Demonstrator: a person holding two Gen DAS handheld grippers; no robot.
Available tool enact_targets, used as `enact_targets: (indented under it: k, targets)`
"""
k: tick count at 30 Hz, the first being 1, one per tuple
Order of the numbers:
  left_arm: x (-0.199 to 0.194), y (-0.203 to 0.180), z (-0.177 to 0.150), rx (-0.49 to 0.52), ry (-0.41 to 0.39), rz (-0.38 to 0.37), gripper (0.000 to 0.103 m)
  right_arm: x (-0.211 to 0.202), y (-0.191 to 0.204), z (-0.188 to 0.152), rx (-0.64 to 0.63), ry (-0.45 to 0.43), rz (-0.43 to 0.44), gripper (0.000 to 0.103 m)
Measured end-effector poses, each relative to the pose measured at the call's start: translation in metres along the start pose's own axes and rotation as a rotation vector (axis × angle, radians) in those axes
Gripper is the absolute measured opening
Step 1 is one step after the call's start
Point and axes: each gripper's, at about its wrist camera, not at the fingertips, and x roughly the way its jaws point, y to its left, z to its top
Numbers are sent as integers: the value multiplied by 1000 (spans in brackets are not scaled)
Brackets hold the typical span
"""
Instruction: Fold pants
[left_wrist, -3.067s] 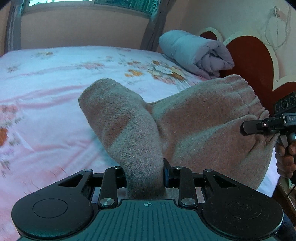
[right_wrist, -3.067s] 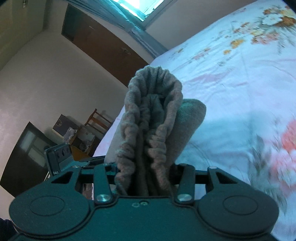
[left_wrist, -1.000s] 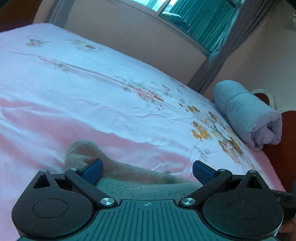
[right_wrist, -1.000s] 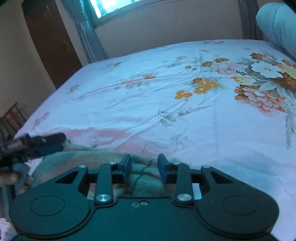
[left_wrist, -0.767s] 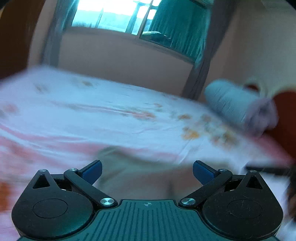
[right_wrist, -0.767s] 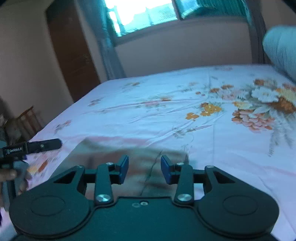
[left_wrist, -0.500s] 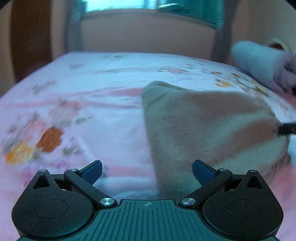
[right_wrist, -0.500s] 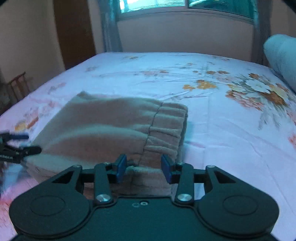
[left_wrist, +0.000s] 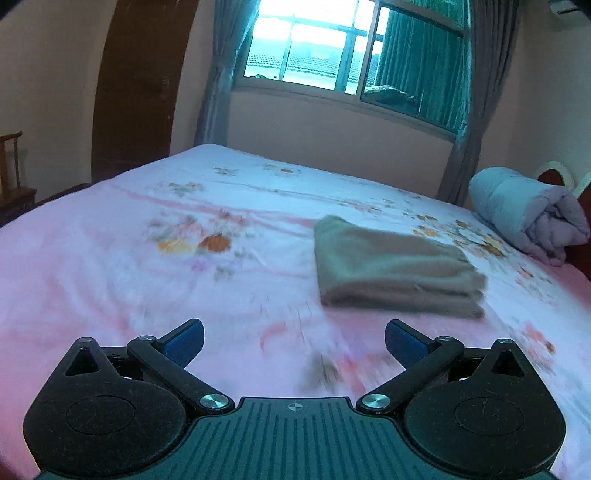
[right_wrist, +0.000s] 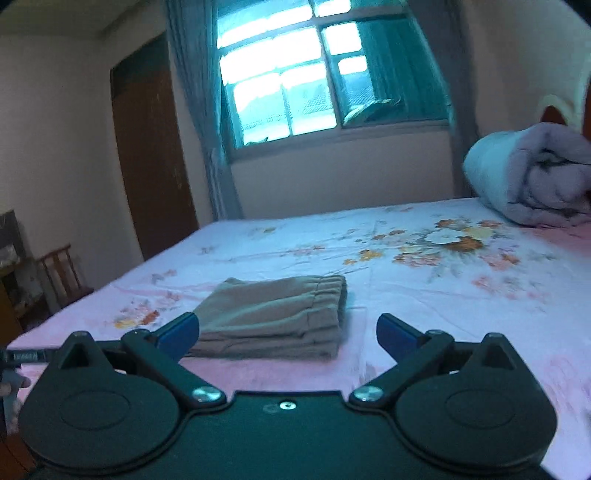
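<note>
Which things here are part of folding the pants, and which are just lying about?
Part of the job:
folded pants
left gripper, open
right gripper, open
bed under the pants

Just lying about:
rolled blanket
wooden chair
window
curtains

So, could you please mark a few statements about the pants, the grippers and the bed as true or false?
1. The pants lie folded on the bed. True.
2. The left gripper is shut on the pants. False: its jaws are wide open, holding nothing.
3. The right gripper is open. True.
4. A rolled blanket sits on top of the pants. False: it lies apart, near the headboard.
</note>
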Motion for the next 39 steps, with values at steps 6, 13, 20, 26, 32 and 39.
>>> enact_targets:
  k: [6, 13, 20, 26, 32, 39]
  targets:
    - [-66, -29, -44, 59, -16, -41, 103, -53, 22, -44, -28, -31, -59, 97]
    - [-108, -68, -65, 108, -59, -73, 103, -86, 44, -78, -118, -27, -61, 97]
    - [-127, -91, -85, 146, -103, -97, 103, -85, 49, -93, -88, 5, -34, 97]
    - [-131, -96, -84, 167, -128, -101, 103, -84, 57, -98, -90, 7, -38, 97]
    - [-125, -98, -78, 174, -166, -124, 103, -80, 65, -101, -118, 21, -44, 97]
    - [-121, -96, -83, 162, -146, -121, 103, -77, 67, -102, -136, 36, -48, 97]
